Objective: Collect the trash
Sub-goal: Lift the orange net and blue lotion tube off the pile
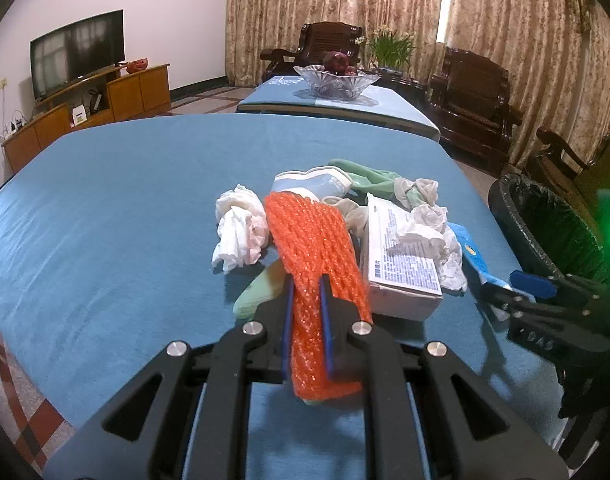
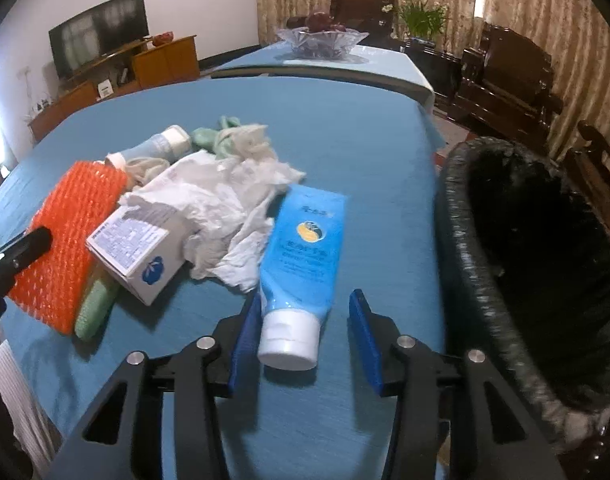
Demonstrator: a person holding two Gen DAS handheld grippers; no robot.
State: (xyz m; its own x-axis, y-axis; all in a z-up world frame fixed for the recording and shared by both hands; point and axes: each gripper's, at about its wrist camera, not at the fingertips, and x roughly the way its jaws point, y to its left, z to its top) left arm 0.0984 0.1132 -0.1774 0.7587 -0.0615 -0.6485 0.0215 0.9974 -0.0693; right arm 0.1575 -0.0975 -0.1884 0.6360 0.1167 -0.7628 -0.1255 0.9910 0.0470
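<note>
My left gripper (image 1: 307,280) is shut on an orange foam net (image 1: 311,240), which lies over a trash pile on the blue table (image 1: 105,208). The net also shows in the right wrist view (image 2: 71,232). My right gripper (image 2: 307,304) is open, its jaws on either side of the white cap end of a blue tube (image 2: 303,248) lying on the table. The pile holds a white box (image 2: 135,244), crumpled tissue (image 2: 229,200), a small bottle (image 2: 157,148) and green cloth (image 2: 217,136). A black-lined trash bin (image 2: 537,272) stands at the table's right edge.
A pale green object (image 2: 95,308) lies under the net. Another tissue wad (image 1: 239,236) sits left of the net. A second table with a glass fruit bowl (image 1: 337,82) stands behind. Dark wooden chairs (image 1: 471,100) line the curtains; a TV cabinet (image 1: 85,108) stands at the left wall.
</note>
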